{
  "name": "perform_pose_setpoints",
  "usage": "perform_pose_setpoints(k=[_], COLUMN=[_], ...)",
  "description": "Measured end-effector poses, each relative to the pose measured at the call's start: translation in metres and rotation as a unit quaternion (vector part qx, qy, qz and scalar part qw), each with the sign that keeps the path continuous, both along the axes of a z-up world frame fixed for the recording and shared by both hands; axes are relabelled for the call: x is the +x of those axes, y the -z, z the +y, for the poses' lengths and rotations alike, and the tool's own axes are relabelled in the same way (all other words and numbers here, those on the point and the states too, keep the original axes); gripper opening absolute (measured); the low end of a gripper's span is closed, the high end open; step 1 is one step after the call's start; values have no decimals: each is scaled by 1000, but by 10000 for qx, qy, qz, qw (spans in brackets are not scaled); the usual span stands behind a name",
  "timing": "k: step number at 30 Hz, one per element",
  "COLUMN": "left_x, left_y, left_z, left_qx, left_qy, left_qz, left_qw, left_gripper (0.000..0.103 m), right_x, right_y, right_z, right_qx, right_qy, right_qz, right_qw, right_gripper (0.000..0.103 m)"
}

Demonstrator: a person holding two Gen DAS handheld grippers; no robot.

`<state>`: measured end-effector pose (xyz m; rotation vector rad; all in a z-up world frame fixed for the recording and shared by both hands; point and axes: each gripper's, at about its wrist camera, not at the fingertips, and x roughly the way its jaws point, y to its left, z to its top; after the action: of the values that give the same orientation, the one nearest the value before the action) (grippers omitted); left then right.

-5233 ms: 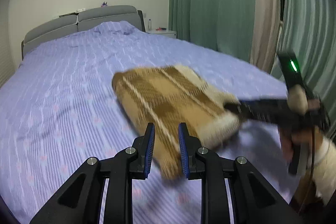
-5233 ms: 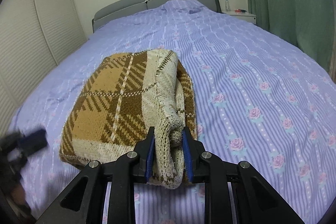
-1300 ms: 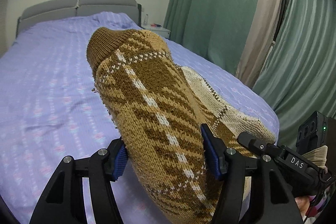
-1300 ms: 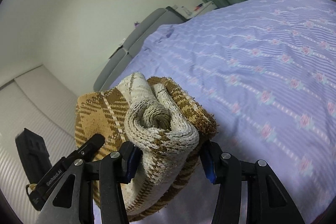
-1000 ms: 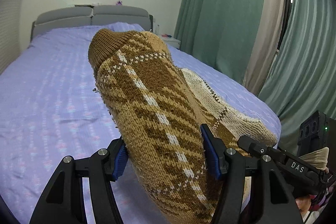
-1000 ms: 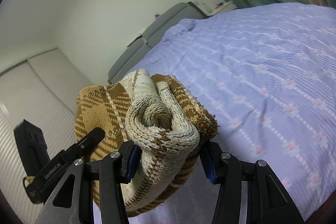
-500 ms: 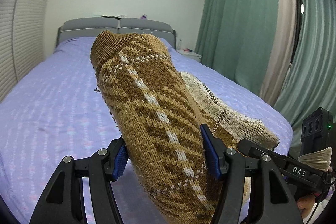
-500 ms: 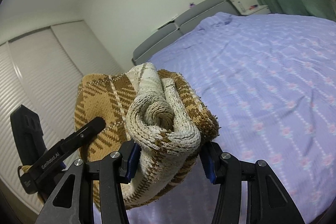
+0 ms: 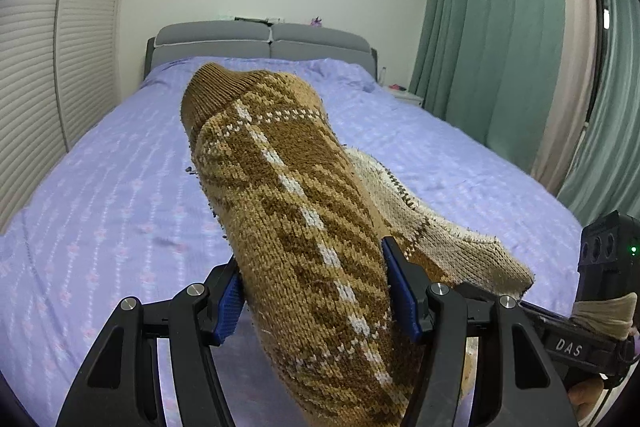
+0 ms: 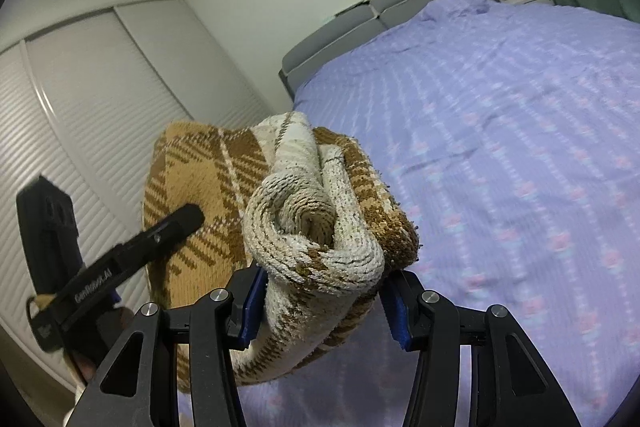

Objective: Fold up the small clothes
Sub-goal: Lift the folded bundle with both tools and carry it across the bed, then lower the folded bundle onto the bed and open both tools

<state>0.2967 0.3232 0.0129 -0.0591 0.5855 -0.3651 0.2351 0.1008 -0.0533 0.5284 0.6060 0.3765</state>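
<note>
Bedding in lilac, striped and dotted with small pink flowers, covers the bed (image 9: 120, 195) out to its edges, rumpled a little near the head end. A grey padded headboard (image 9: 260, 43) stands against the pale wall, with slatted white wardrobe doors (image 10: 80, 99) along one side and green curtains (image 9: 492, 27) along the other; a white nightstand (image 9: 406, 97) sits by the head corner. Above the foot of the bed, the folded brown-and-cream plaid knit (image 9: 304, 227) is lifted off the bedding. The left gripper (image 9: 316, 301) has its jaws clamped on the brown end, and the right gripper (image 10: 324, 303) has its jaws clamped on the rolled cream end.
</note>
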Motion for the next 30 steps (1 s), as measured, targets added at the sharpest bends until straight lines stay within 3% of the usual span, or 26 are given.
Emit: perform_pose_setpoints(k=[9, 17, 20, 25, 30], left_x=[49, 88, 98, 107, 108], left_y=[33, 72, 79, 100, 115], left_z=[60, 82, 87, 95, 113], left_qx=[331, 1236, 1403, 1471, 1221], left_qy=[-64, 13, 64, -79, -350], left_qz=[241, 670, 786, 1049, 1192], left_qw=[9991, 9901, 9870, 9835, 9847], left_gripper=[61, 60, 60, 62, 66], right_x=[41, 67, 67, 71, 85], right_y=[36, 75, 88, 102, 111], right_z=[85, 152, 171, 171, 154], right_qx=[-120, -379, -479, -320, 224], right_qy=[-320, -725, -943, -1016, -1294], right_qz=[174, 491, 529, 779, 1236], right_qw=[9993, 9954, 9930, 9913, 9836], right_gripper=[51, 51, 51, 53, 54])
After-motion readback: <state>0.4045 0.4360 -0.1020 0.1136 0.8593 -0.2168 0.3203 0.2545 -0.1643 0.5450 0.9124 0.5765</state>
